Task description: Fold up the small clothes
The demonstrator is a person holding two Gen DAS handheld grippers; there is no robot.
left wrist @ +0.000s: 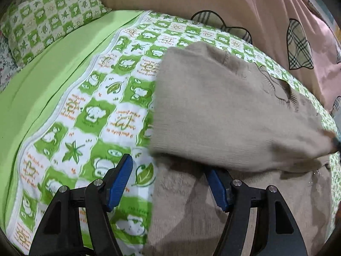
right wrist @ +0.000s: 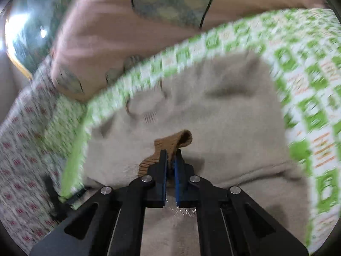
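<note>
The sweater (left wrist: pixel 230 115), a small beige knitted one, is spread on the bed (left wrist: pixel 42 98), over a quilt (left wrist: pixel 102 98) checked in green and white. In the left wrist view it fills the frame from the centre out to 3 o'clock and down to 6 o'clock, with one part folded over the rest and a small opening in the knit seen at 2 o'clock. A pillow (left wrist: pixel 49 19) in the same green check is seen at 10 o'clock, and a pink blanket (left wrist: pixel 277 10) with plaid patches is piled along the far side from 12 to 3 o'clock.

The left hand-held gripper (left wrist: pixel 170 181) is held with its jaws spread wide; one blue pad (left wrist: pixel 120 183) is seen over the quilt and the other over the edge of the sweater, and nothing is caught between them.

In the right wrist view, which is blurred, the right hand-held gripper (right wrist: pixel 170 155) is seen with its jaws pressed together on a ribbed tan cuff (right wrist: pixel 174 138) of the sweater, the end of which sticks out beyond the tips toward 12 o'clock. The rest of the sweater lies below and around it, with the quilt curving from 9 o'clock over to 3 o'clock and the pink blanket at 11 o'clock.
</note>
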